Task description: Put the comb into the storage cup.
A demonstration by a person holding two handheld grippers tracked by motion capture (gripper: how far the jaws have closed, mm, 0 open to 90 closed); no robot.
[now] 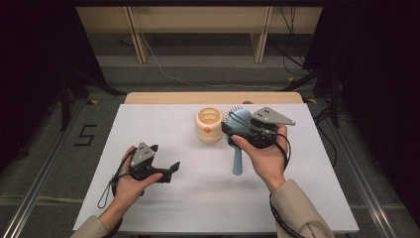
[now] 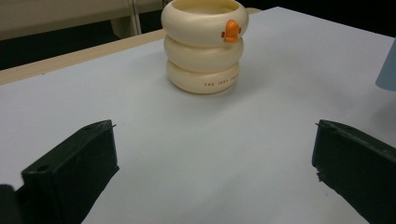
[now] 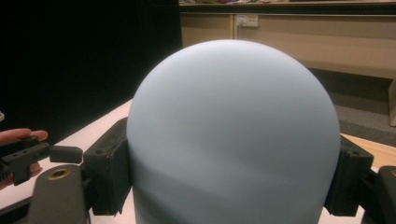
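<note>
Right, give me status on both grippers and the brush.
Right gripper shut on blue hairbrush at its head. Left gripper open, empty, facing cream holder. Nothing between them on the table.

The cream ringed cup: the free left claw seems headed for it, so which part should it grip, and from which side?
Grip the cream ringed cup across its body, in a groove between two of its stacked rings, where the jaws should seat without sliding. Come in level from the person's left, as the open left claw already faces it; the blue hairbrush, held in the right claw, crowds the other side.
</note>
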